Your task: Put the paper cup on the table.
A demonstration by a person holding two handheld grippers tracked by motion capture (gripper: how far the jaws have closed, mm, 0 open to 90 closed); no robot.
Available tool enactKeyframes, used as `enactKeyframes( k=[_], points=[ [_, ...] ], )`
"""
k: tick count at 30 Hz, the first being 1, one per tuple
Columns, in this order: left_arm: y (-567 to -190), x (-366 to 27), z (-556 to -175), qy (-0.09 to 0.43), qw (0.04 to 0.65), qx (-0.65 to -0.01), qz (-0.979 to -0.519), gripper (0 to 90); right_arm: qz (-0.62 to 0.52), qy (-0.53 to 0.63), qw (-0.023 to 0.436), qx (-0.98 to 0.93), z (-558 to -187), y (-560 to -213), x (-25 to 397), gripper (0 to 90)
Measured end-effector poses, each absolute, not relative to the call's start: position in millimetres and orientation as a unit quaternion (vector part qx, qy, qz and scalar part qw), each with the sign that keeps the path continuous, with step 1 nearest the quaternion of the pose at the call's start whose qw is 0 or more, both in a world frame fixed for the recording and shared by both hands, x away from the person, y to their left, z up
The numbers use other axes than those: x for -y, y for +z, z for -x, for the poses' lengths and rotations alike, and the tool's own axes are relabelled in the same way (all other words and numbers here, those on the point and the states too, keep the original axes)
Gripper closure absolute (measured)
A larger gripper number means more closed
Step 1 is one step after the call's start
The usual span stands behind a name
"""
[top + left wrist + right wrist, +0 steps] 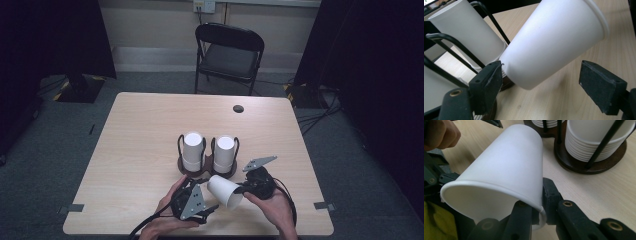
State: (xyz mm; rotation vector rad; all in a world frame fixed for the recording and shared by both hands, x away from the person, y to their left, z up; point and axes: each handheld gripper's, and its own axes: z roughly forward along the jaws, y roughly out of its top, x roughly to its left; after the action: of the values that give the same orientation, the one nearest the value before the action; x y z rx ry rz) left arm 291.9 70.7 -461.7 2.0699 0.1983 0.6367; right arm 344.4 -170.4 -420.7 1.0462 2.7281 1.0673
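While the left gripper [212,207] sits low at the near edge of the tabletop [140,130] in the person's left hand [167,212], its jaws are spread wide with nothing gripped. In the left gripper view the closed bottom end of a loose paper cup [554,42] hangs between them; it looks like it's right by the left jaw, well clear of the right one, though I can't say for sure if it actually touches.

Just right of that, the cup [225,191] is tipped on its side, up off the tabletop, open mouth facing back toward the person and bottom pointing at the holders.

Behind it, around the middle of the tabletop, there's a pair of dark round cup holders [207,167] with black wire loops, side by side. The left one has a stack of upside-down white cups [192,150], and the right one has its own stack [224,150], pretty much the same height.

Then on the right, the right gripper [243,188] in the person's right hand [272,207] has its jaws pinched onto the cup's rim [537,206]; in the right gripper view one jaw is inside the mouth and one outside on the wall.

Past the far edge stands a black folding chair [227,55] on grey floor.
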Motion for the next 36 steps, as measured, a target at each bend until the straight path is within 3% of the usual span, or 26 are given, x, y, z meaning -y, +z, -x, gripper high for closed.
enactKeyframes(
  k=[4,14,36],
  points=[
    [-461,-66,-290,0.273,0.463,-0.079,-0.84,20.0,-0.341,0.332,0.004,-0.879,-347,-420,167,85.5],
    [-463,-55,-287,0.289,0.454,-0.058,-0.841,13.5,-0.34,0.316,-0.008,-0.886,-353,-419,160,85.7],
    [-460,-33,-284,0.306,0.456,-0.039,-0.835,16.8,-0.326,0.33,-0.022,-0.886,-356,-418,146,88.6]
  ],
)
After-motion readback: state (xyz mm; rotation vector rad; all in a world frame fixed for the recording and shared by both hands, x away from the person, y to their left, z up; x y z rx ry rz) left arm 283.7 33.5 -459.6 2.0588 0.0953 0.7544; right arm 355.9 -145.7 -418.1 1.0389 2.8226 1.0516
